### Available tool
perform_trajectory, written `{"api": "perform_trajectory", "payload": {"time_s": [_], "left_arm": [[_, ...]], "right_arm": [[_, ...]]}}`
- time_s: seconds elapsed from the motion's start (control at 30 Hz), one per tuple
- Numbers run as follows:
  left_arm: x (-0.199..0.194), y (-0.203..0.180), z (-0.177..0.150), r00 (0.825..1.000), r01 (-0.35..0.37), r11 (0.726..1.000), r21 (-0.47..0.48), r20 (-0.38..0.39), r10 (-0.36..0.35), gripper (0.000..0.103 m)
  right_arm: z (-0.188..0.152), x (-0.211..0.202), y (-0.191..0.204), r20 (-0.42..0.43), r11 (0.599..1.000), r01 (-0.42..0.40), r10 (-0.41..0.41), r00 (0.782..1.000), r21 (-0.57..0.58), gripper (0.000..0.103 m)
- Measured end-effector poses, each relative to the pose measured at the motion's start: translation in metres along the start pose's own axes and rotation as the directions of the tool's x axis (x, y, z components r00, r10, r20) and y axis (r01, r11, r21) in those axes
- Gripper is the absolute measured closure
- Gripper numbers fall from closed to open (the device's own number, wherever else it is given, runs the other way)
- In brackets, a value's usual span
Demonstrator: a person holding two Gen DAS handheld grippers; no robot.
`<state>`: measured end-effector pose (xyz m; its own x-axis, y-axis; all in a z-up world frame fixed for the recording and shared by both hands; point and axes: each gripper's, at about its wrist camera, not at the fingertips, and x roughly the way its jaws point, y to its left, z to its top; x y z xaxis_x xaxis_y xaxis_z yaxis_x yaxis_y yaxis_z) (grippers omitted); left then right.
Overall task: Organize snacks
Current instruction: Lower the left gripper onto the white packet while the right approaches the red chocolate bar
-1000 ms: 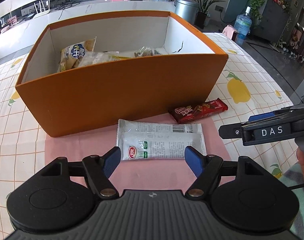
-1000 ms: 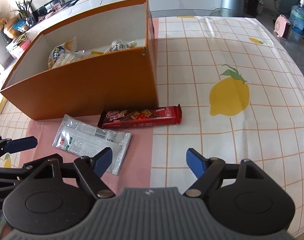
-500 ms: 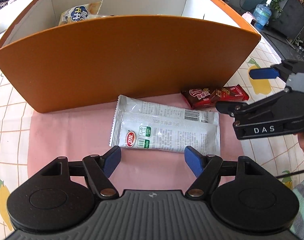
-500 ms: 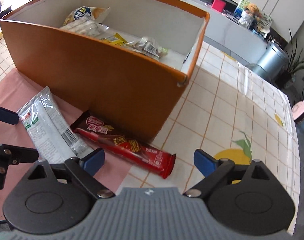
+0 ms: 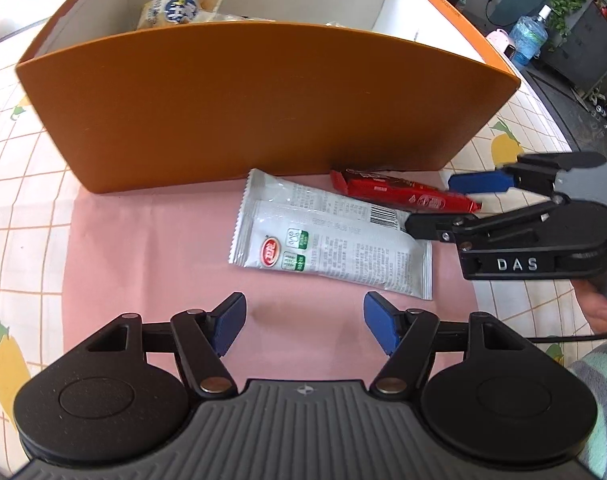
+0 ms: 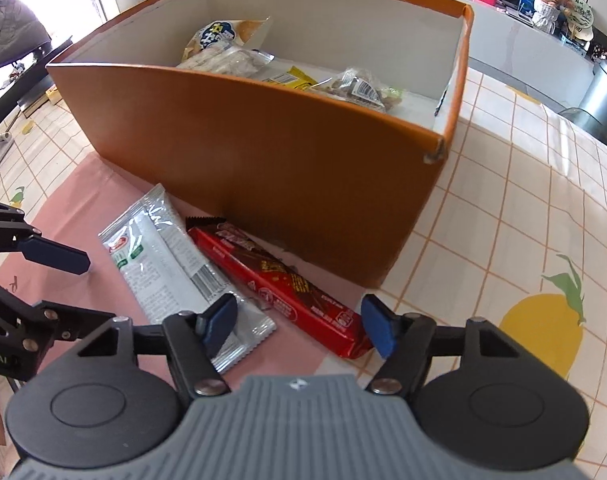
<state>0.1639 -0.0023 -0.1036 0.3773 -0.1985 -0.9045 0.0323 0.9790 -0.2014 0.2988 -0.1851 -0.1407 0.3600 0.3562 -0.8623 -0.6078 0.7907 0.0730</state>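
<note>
Orange cardboard box point(image 6: 263, 152), white inside, w/ crinkly snack bags point(image 6: 223, 44) & a clear packet of nuts point(image 6: 359, 90). In front, flat on a pink mat point(image 5: 143, 240): glossy white foil pouch point(image 5: 327, 244) and slim red chocolate bar point(image 6: 279, 284), touching. Table point(image 6: 523, 220) has checked lemon-print cloth. Left hand-held gripper point(image 5: 303, 324) tilts down short of the pouch, jaws closing, nothing betw. them. Right hand-held gripper point(image 6: 299, 326) tilts down over the bar's near end, jaws closing, pads not yet pressing it.
</note>
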Motion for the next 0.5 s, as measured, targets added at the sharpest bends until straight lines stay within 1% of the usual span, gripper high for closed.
{"api": "perform_trajectory", "payload": {"time_s": [0.03,0.07,0.1,0.13,0.27,0.4,0.5], "left_arm": [[-0.002,0.003,-0.001,1.000,-0.001,1.000,-0.011,0.002,0.001,0.024],[-0.005,0.007,-0.001,1.000,-0.001,1.000,-0.026,0.004,0.001,0.024],[-0.007,0.011,-0.002,1.000,0.001,0.999,-0.039,0.007,-0.001,0.024],[-0.009,0.015,-0.003,1.000,0.002,0.999,-0.053,0.011,-0.001,0.024],[-0.015,0.031,-0.007,1.000,0.004,0.994,-0.107,0.015,-0.002,0.024],[-0.021,0.040,-0.009,1.000,0.006,0.991,-0.131,0.020,-0.003,0.024],[-0.022,0.044,-0.010,1.000,-0.001,0.988,-0.152,0.013,0.003,0.024]], "right_arm": [[0.000,-0.002,0.004,-0.004,1.000,-0.010,0.010,1.000,0.002,0.045],[0.000,-0.003,0.007,-0.017,0.999,-0.033,0.033,0.999,0.013,0.053],[0.000,-0.002,0.012,-0.038,0.997,-0.067,0.069,0.997,0.036,0.059],[0.000,-0.001,0.017,-0.052,0.995,-0.084,0.087,0.995,0.049,0.061],[-0.003,0.001,0.046,-0.065,0.994,-0.100,0.102,0.993,0.037,0.062],[-0.007,0.003,0.062,-0.074,0.982,-0.163,0.170,0.983,0.093,0.062],[-0.011,0.001,0.075,-0.066,0.977,-0.179,0.188,0.980,0.116,0.062]]}}
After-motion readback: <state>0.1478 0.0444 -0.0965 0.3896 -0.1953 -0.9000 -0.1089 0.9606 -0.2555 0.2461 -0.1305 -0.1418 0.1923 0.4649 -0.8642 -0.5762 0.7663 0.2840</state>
